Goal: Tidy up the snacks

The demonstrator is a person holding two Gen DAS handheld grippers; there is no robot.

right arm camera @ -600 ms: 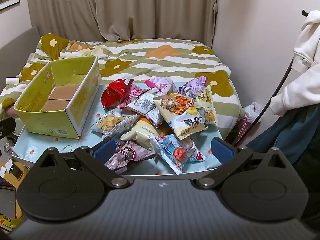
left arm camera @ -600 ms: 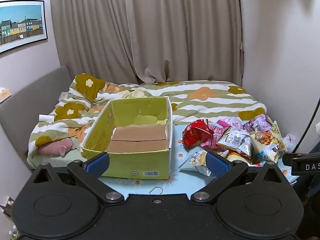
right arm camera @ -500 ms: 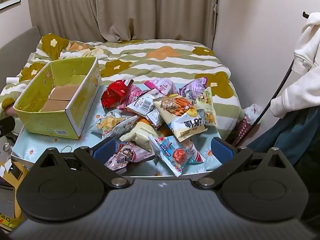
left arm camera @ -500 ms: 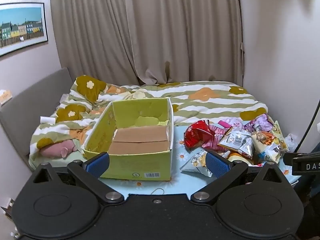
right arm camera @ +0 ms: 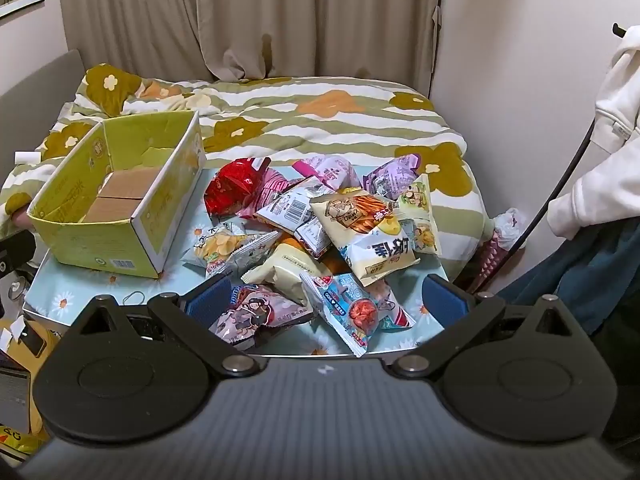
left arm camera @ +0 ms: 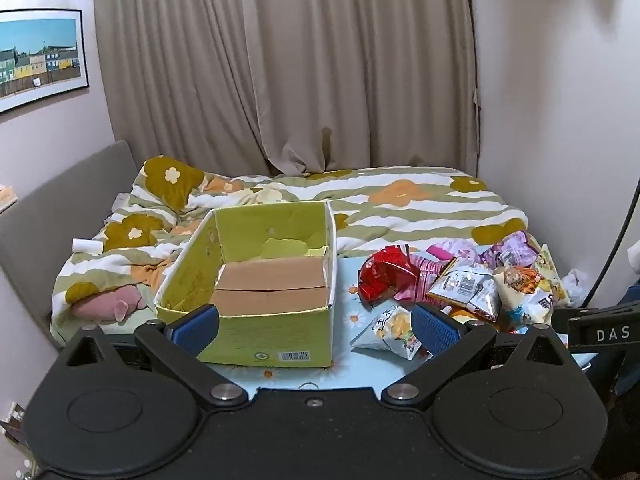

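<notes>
An open, empty yellow-green cardboard box (left arm camera: 264, 320) stands at the left of a small table with a light blue flowered cloth (left arm camera: 352, 364); it also shows in the right wrist view (right arm camera: 100, 240). A pile of snack bags (right arm camera: 340, 232) lies to the right of the box, with a red bag (left arm camera: 384, 272) at its far left and a corn chip bag (left arm camera: 392, 332) at the front. My left gripper (left arm camera: 316, 324) is open and empty in front of the box. My right gripper (right arm camera: 326, 300) is open and empty, just short of the nearest bags.
A bed with a green, white and orange flowered duvet (left arm camera: 400, 200) lies behind the table. Beige curtains (left arm camera: 320, 60) hang at the back. A person in a white hoodie (right arm camera: 604, 160) stands at the right, beside a black cable (right arm camera: 560, 184).
The left gripper's view has tilted up and drawn back slightly, so the box sits lower in it. The right gripper has barely moved. Both stay open.
</notes>
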